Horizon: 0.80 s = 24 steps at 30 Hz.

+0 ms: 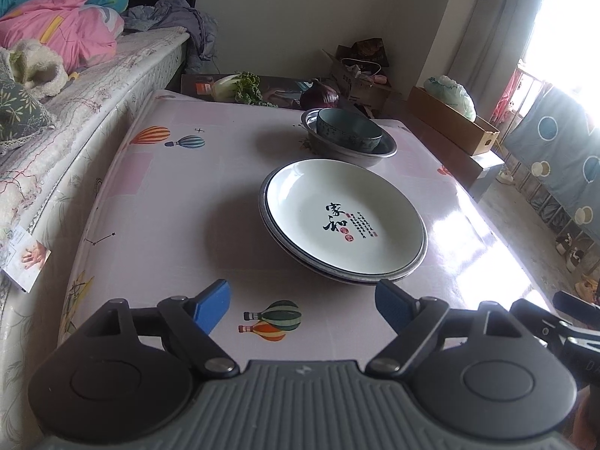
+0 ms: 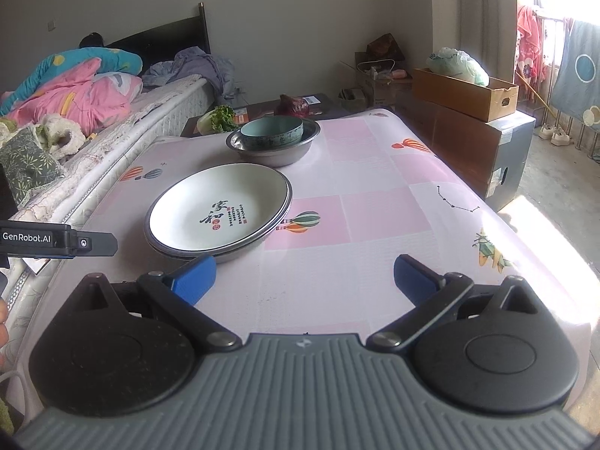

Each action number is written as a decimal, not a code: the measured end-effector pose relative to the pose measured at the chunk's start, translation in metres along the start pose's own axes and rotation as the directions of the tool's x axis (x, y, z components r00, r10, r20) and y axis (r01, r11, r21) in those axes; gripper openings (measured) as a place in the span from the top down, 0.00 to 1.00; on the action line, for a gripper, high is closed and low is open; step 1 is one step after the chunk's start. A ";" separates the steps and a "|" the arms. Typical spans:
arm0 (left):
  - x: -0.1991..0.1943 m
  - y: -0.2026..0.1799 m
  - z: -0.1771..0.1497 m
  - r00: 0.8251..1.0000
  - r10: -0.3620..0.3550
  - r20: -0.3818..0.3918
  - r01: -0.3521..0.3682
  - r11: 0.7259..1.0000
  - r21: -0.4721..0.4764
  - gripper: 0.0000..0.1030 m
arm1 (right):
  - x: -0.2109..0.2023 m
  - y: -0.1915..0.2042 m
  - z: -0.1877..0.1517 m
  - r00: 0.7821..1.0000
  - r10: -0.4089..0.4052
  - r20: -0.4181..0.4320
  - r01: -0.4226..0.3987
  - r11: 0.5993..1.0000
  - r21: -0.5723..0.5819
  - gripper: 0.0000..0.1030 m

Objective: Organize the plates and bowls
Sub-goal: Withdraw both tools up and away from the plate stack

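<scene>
White plates (image 1: pixel 343 221) sit stacked mid-table (image 1: pixel 168 202), the bowl (image 1: pixel 348 129) nested in a basin (image 1: pixel 375 150) behind them, so like rests with like; both tongs (image 1: pixel 302 305) (image 2: pixel 303 279) hover wide open, empty.

White plate (image 1: pixel 343 221), teal bowl (image 1: pixel 348 129), pink balloon-print tablecloth (image 1: pixel 180 202).

The left gripper (image 1: pixel 302 305) points level toward 12 o'clock, blue pads (image 1: pixel 210 305) spread wide, nothing between them. The right gripper (image 2: pixel 305 279) matches it, jaws wide and empty. At 9 o'clock in the right wrist view, skin that may be a hand is barely visible.
</scene>
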<state>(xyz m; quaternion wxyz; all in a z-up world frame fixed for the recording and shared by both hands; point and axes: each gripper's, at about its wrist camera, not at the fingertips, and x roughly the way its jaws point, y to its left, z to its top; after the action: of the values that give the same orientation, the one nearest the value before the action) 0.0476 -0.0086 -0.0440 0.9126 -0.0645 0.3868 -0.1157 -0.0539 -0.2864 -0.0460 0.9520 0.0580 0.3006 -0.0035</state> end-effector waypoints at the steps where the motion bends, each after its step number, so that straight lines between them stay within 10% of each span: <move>1: -0.001 -0.001 -0.002 1.000 0.003 -0.004 -0.003 1.000 0.005 0.17 | -0.001 -0.001 -0.002 1.000 -0.006 -0.001 0.006 1.000 0.001 0.01; 24: -0.027 0.013 0.005 0.998 0.020 0.057 -0.023 0.998 0.054 0.17 | -0.001 0.013 0.031 0.991 -0.126 0.046 0.131 0.985 -0.110 0.01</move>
<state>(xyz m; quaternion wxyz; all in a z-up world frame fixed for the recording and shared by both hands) 0.0354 0.0108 -0.0244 0.9257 -0.0386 0.3584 -0.1148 -0.0367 -0.2772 -0.0185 0.9572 -0.0155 0.2848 -0.0491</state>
